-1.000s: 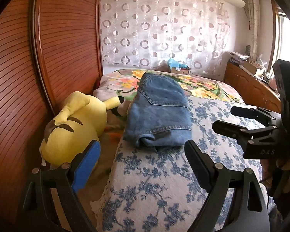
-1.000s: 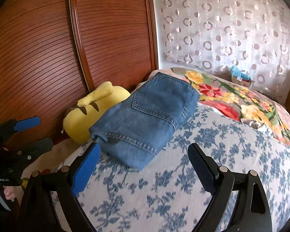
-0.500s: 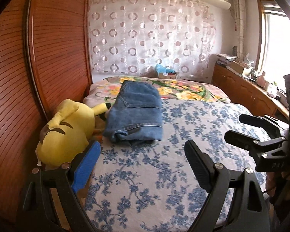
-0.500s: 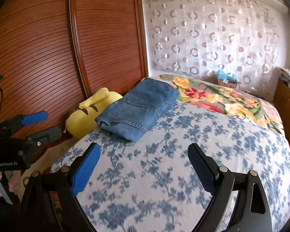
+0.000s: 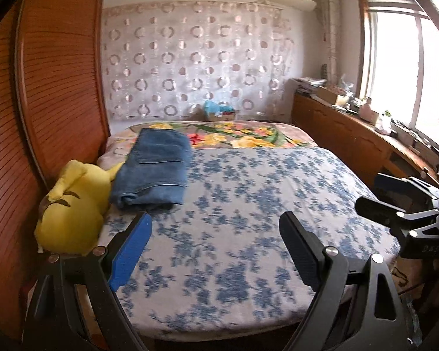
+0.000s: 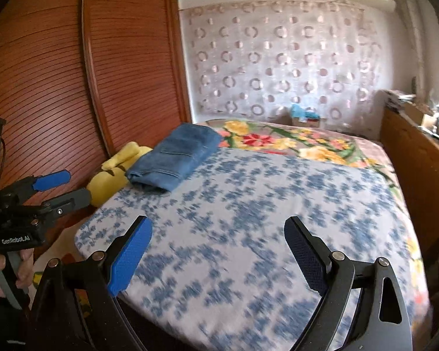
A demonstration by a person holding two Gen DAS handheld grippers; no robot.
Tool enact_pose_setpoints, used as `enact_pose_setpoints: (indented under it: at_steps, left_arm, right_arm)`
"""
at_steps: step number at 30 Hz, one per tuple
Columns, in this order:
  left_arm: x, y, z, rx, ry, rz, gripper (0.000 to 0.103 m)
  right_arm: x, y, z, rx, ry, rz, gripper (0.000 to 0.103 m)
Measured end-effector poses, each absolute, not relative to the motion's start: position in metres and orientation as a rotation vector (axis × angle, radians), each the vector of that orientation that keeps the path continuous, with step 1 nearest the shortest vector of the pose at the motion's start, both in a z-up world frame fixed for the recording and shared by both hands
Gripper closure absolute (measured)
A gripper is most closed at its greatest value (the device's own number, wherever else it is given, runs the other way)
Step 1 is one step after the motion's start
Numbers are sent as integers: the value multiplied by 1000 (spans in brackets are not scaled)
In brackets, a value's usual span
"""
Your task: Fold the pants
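The blue denim pants (image 5: 155,166) lie folded in a compact rectangle at the far left of the bed, on the blue-flowered sheet (image 5: 248,204). They also show in the right wrist view (image 6: 175,158). My left gripper (image 5: 216,251) is open and empty, well back from the pants near the bed's near edge. My right gripper (image 6: 219,254) is open and empty too, over the near edge. The right gripper shows at the right of the left wrist view (image 5: 395,196), and the left gripper at the left of the right wrist view (image 6: 58,187).
A yellow plush toy (image 5: 73,204) lies between the pants and the wooden slatted wardrobe (image 5: 44,102). A flowered blanket (image 5: 243,137) covers the bed's far end. A wooden cabinet (image 5: 351,137) runs along the right wall under the window.
Both grippers have pulled back and away from the folded pants, which now look smaller and farther. The pants have not moved. Both grippers stay open.
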State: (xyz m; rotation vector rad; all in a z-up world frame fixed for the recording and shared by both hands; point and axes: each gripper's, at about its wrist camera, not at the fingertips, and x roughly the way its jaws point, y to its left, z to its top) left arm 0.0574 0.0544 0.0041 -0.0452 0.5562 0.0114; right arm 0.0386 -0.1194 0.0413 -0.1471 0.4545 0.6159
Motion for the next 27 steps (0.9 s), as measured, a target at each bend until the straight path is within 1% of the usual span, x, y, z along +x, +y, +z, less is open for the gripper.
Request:
enact_pose_setpoints:
  at_steps: [12,27]
  left_arm:
    - [56,5,21,-44,549,-63,14]
    - [40,1,62,-42,473,-50,14]
  right_arm:
    - [-7,-183,62,-111,417,464,10]
    - [-35,-195,95,-72,327,433,10]
